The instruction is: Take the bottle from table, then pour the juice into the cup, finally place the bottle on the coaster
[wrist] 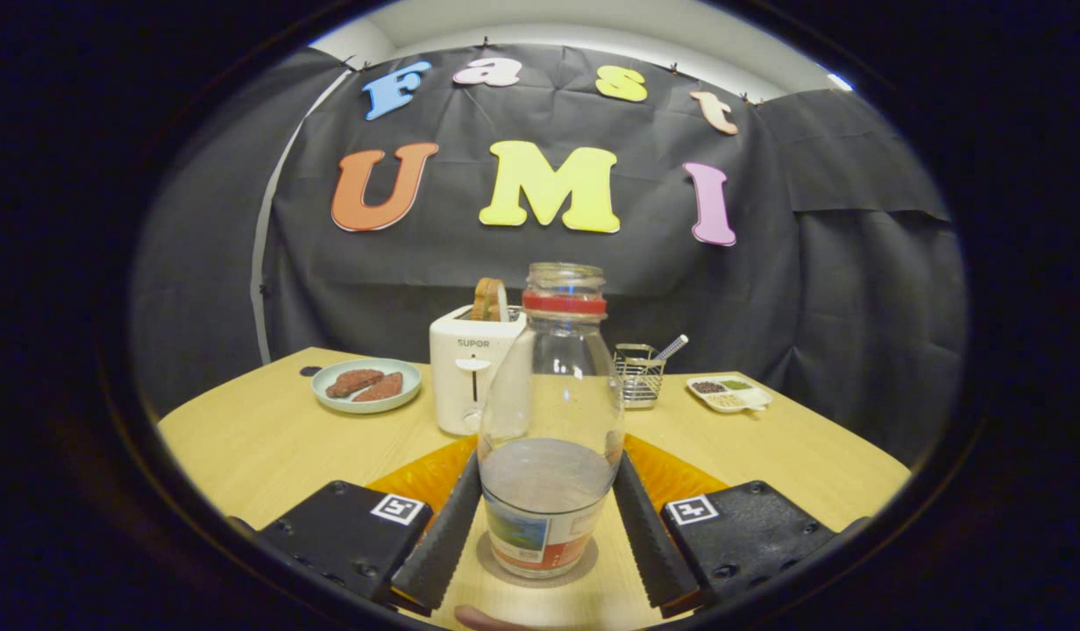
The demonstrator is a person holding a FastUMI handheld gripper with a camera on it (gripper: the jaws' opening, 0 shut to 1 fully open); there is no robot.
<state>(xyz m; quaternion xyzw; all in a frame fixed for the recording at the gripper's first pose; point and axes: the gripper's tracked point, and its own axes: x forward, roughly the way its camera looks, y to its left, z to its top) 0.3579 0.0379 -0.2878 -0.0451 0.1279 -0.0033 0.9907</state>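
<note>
Bottle (pixel 550 412): clear glossy glass, paper label. Tabletop (pixel 251 438): smooth matt wood. Basket (pixel 638 374): wire metal. Toaster (pixel 466 368): glossy plastic.

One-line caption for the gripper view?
Gripper shut on bottle, standing upright on coaster.

The bottle (pixel 550 421) is filling the gap between the gripper (pixel 547 513) fingers, both pressing its sides. Just behind the bottle the toaster (pixel 472 368) and wire basket (pixel 638 375) are blocking passage; bare table (pixel 242 438) is lying open left of the bottle.
</note>
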